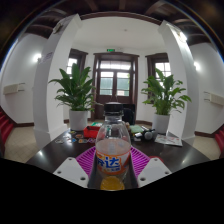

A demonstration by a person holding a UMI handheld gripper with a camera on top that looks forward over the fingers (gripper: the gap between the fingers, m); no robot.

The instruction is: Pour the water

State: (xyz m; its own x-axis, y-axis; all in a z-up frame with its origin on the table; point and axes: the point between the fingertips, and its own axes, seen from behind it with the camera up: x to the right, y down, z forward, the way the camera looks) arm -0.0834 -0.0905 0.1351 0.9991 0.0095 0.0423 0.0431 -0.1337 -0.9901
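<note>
Bottle (112, 150) sits upright between the fingers (112, 166), clear plastic with an orange-ish liquid low in it and a blue-and-white label across the middle. Cap is on, light coloured, at the top of the neck.

Fingers are spread around the bottle body, one each side. Pink pads (87, 158) face inward and flank the label. Pads look right up against the bottle sides, but can't tell if both are actually pressing or if there's a sliver of gap. Can't tell either whether the bottle base rests on the surface or is lifted; the base is hidden low between the fingers.

Dark round surface (50, 152) extends ahead of the fingers. Beyond the bottle on it: a dark container-like object (113, 111) directly behind the cap, a red item (91, 130) just left of the neck, a small dark thing with light parts (147, 133) to the right. Too small to identify any of these.

Farther beyond: two large potted plants, one left (75, 90), one right (163, 95), each in a white pot. Between them, a dark-framed window or door set (117, 77) with a green sign above. White walls and white columns on both sides.
</note>
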